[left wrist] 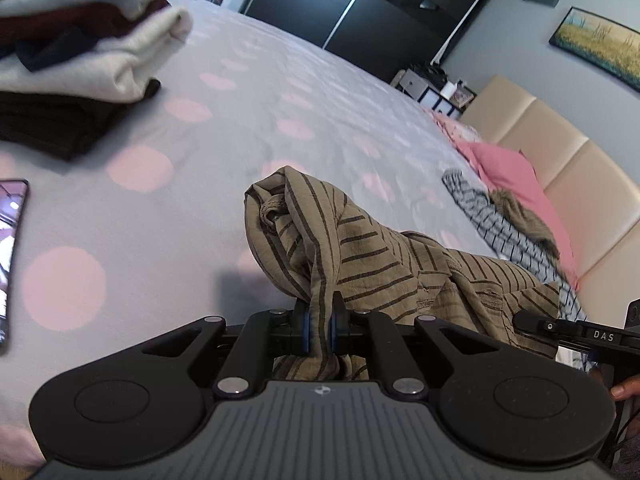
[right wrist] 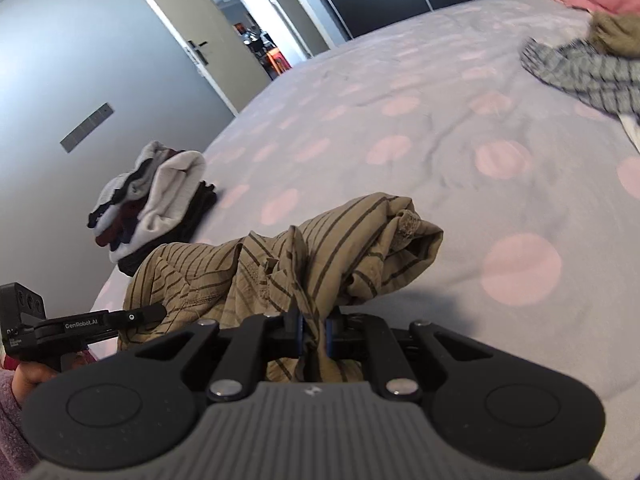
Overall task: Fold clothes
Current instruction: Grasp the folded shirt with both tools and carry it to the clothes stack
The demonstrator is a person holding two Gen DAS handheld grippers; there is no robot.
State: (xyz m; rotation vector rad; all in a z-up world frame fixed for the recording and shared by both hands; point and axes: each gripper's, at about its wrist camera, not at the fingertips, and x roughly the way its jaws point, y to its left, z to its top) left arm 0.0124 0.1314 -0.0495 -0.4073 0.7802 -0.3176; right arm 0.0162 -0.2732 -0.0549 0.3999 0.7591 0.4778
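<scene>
A crumpled tan shirt with dark stripes (left wrist: 360, 248) is held over the grey bedspread with pink dots (left wrist: 240, 120). My left gripper (left wrist: 319, 322) is shut on a bunched edge of the shirt. My right gripper (right wrist: 314, 332) is shut on another edge of the same shirt (right wrist: 320, 240). The right gripper's body shows at the right edge of the left wrist view (left wrist: 580, 334), and the left gripper's body shows at the left of the right wrist view (right wrist: 80, 324). The shirt hangs bunched between the two grippers.
A pile of folded clothes (left wrist: 80, 52) lies on the bed at the left; it also shows in the right wrist view (right wrist: 156, 200). A phone (left wrist: 10, 256) lies at the left edge. A checked garment (left wrist: 508, 232), pink pillows (left wrist: 516, 176) and a beige headboard (left wrist: 580, 168) are at the right.
</scene>
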